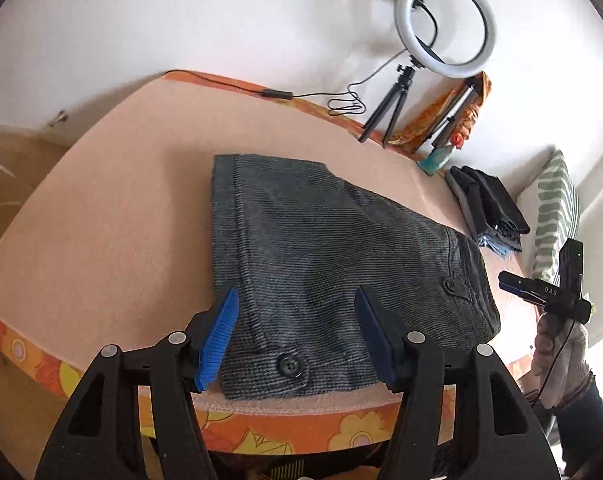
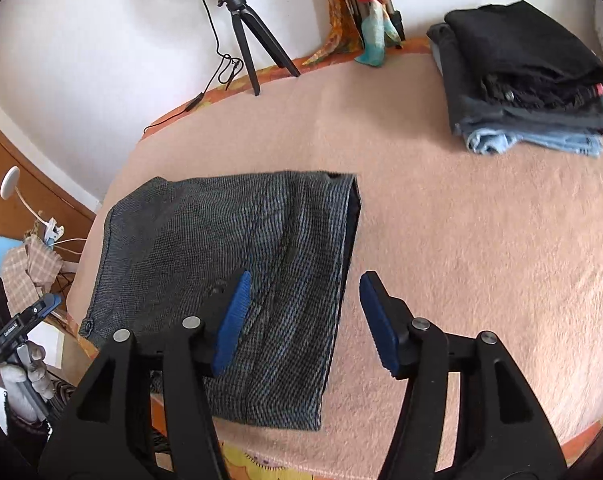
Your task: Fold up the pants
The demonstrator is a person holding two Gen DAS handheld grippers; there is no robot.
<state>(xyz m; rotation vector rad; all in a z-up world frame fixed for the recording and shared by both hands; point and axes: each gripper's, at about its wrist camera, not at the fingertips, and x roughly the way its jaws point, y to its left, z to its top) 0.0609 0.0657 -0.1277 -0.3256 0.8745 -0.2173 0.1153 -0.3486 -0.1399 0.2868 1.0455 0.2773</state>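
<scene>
Grey woven pants [image 1: 321, 256] lie folded into a compact rectangle on the peach blanket [image 1: 121, 216], with a buttoned flap at the near edge. My left gripper [image 1: 295, 320] is open and empty, its blue pads above the near end of the pants. In the right wrist view the same pants [image 2: 221, 260] lie at centre left. My right gripper [image 2: 303, 312] is open and empty, straddling the pants' right folded edge from above. The right gripper also shows at the right edge of the left wrist view [image 1: 549, 292], and the left gripper at the left edge of the right wrist view [image 2: 25, 320].
A stack of folded dark and blue clothes [image 2: 525, 80] sits at the far right of the bed. A ring light on a tripod [image 1: 441, 24] and its cable [image 1: 341, 100] stand at the back edge by the wall. A striped pillow [image 1: 557, 216] lies right.
</scene>
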